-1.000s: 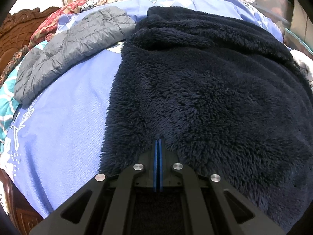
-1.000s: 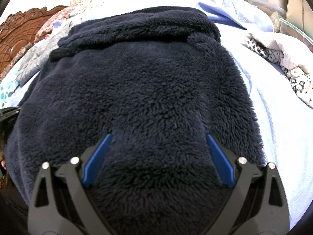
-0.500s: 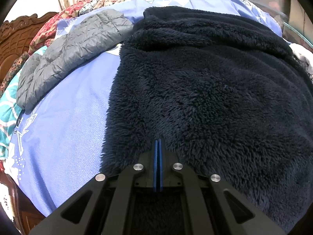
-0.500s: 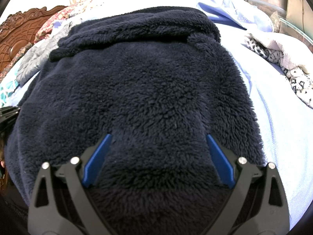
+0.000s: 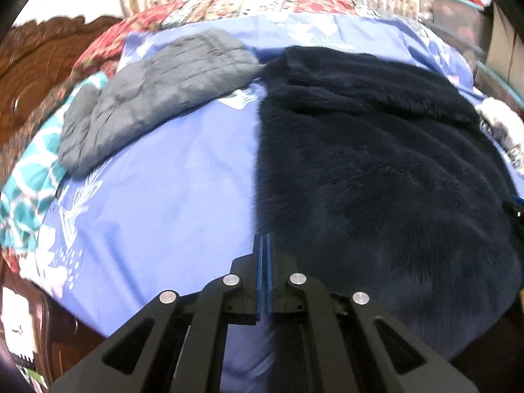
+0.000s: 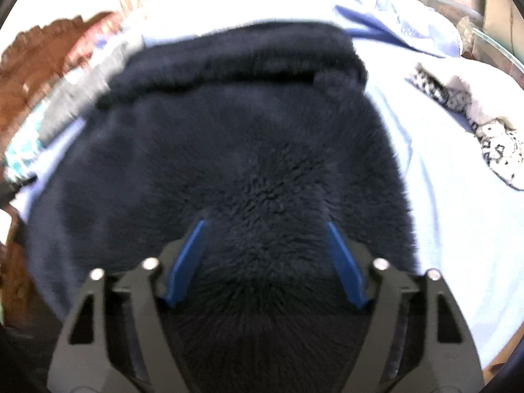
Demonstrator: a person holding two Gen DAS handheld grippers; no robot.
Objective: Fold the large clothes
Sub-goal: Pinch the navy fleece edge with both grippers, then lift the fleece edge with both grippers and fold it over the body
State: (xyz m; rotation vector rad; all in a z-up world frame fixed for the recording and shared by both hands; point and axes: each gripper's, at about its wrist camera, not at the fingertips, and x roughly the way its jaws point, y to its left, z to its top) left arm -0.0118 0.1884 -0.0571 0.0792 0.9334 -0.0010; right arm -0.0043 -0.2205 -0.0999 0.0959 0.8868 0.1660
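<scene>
Left wrist view: left gripper (image 5: 264,242) jaws pressed together at the fleece's (image 5: 376,177) left edge, perhaps pinching it; grey jacket (image 5: 154,98) lies beyond on the sheet (image 5: 163,203). Right gripper (image 6: 266,229) gapes wide over fleece, patterned cloth (image 6: 484,131) alongside.

Left tool (image 5: 264,239): blue pads pressed together, pointing forward. Right tool (image 6: 266,226): fingers spread wide, angled downward.

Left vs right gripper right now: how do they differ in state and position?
1. The left gripper has its jaws shut, blue pads together; the right gripper has its jaws spread wide.
2. The left gripper sits at the left edge of the navy fleece garment, half over the blue bedsheet; the right gripper is over the fleece body, pile bulging between its jaws.
Shared: black frames, blue pads.
</scene>
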